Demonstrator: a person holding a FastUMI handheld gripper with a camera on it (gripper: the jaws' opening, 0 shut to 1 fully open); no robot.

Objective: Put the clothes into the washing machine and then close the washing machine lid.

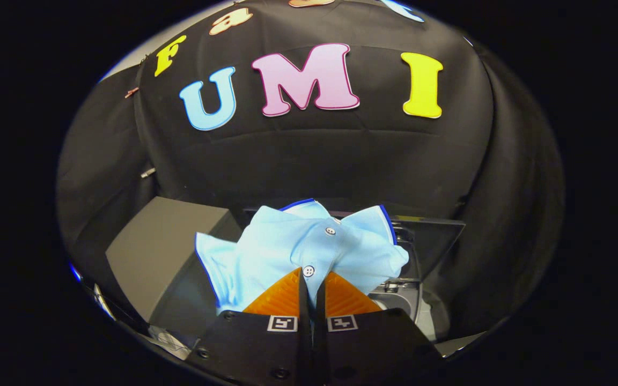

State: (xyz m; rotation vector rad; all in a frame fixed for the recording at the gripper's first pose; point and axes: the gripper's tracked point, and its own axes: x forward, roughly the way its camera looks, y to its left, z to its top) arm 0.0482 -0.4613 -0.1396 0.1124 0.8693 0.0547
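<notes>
Black cloth forms the booth's wall behind everything. Below it stands the washing machine point(416, 252), dark, with its lid point(159, 252) raised and tilted off to the left, so the opening faces up. A pale blue shirt point(293, 249) with a dark blue collar edge and small white buttons hangs bunched over that opening, hiding most of it; part of the machine's grey inner rim shows just right of the fingers. The hand-held gripper point(309, 281) has its fingers pressed almost together, pinching a fold of the shirt at the button placket, with one button sitting right at the fingertips. The shirt spreads out ahead of and to both sides of the fingers, held above the machine.
</notes>
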